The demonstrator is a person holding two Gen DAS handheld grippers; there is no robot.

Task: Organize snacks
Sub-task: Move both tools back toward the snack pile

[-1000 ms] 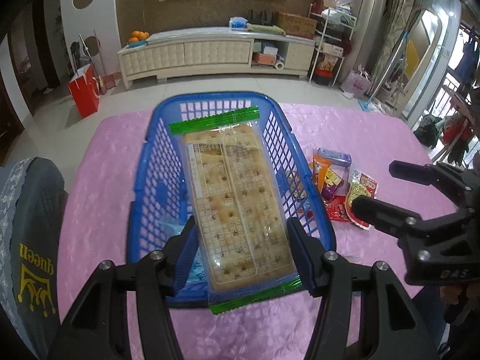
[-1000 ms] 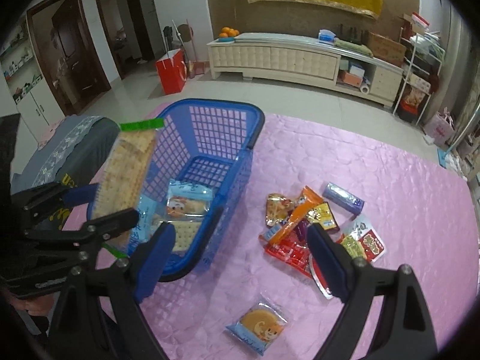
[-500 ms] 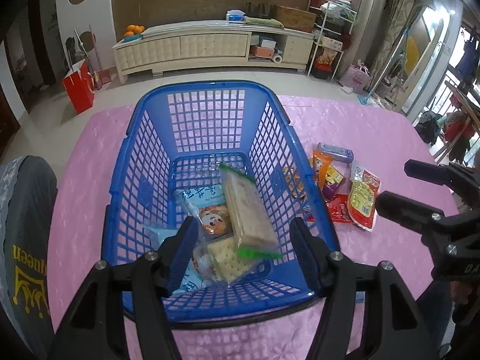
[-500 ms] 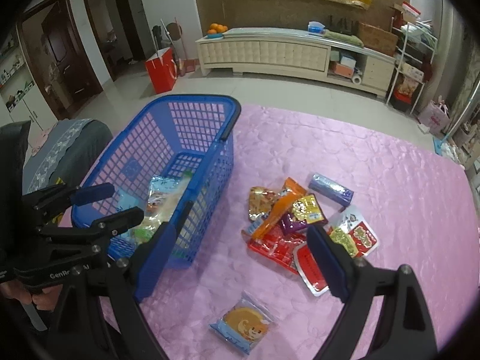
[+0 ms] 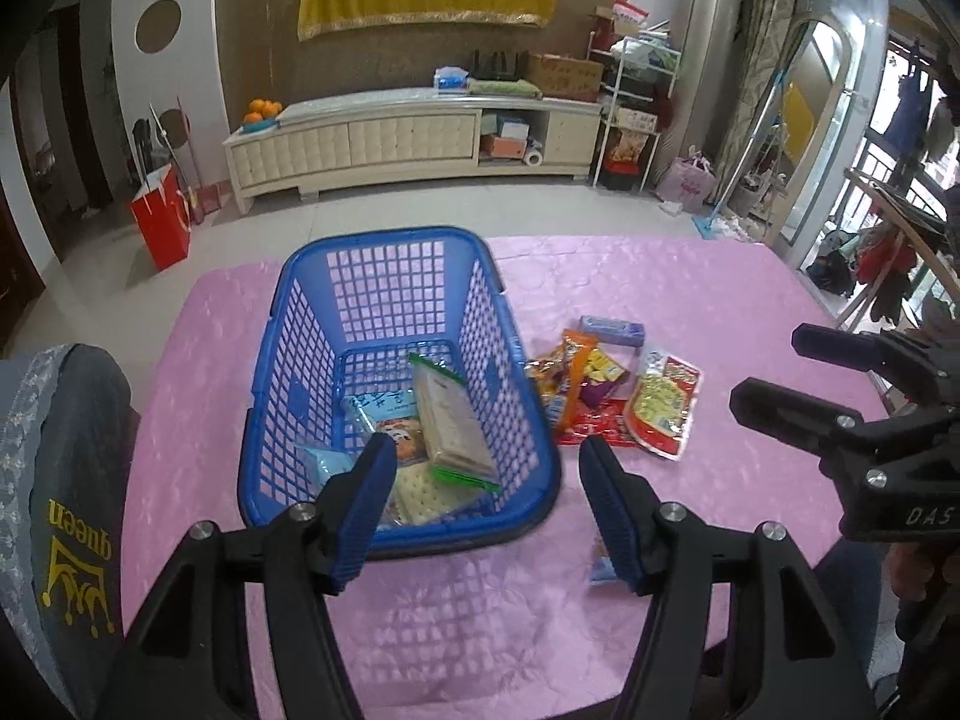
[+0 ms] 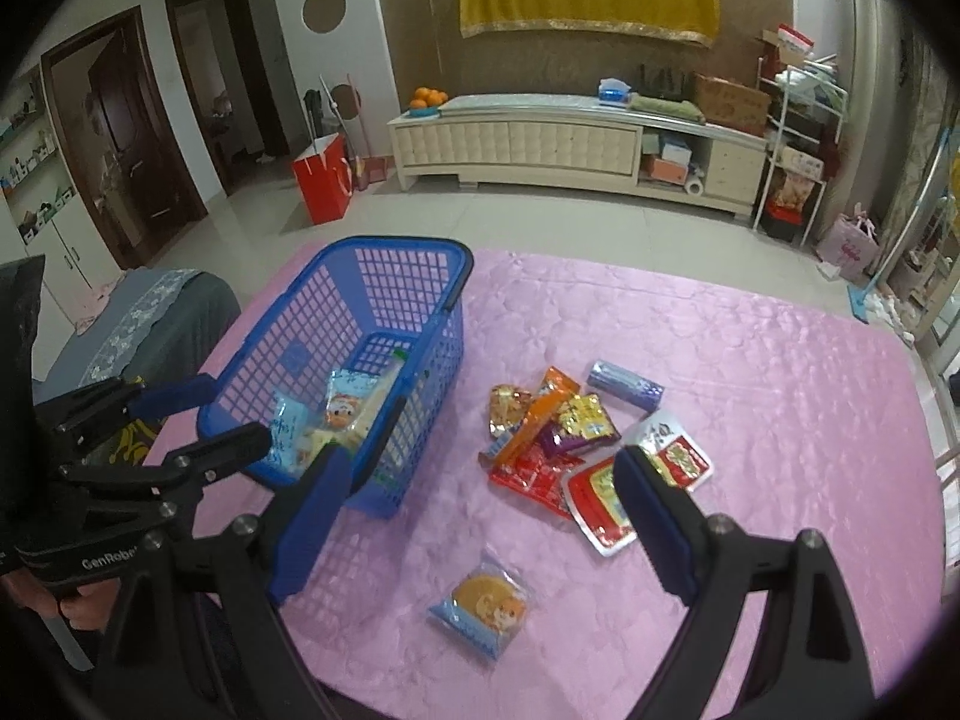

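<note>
Round cookie packet (image 6: 480,603) lies alone near front edge of pink table (image 6: 750,360), just ahead of right gripper (image 6: 480,510), between its jaws' line; long axis diagonal. Right gripper nearer, jaws spread, empty. Left gripper (image 5: 486,498) released, empty, over basket's near rim. Blue basket (image 5: 288,360) at table's left side holds cracker sleeve (image 5: 450,420), several small packets. Loose snack pile (image 6: 570,438) mid-table, right of basket.

A red bag (image 6: 321,179) stands on the floor beside the cream cabinet (image 6: 540,144) bearing oranges (image 6: 428,97).
</note>
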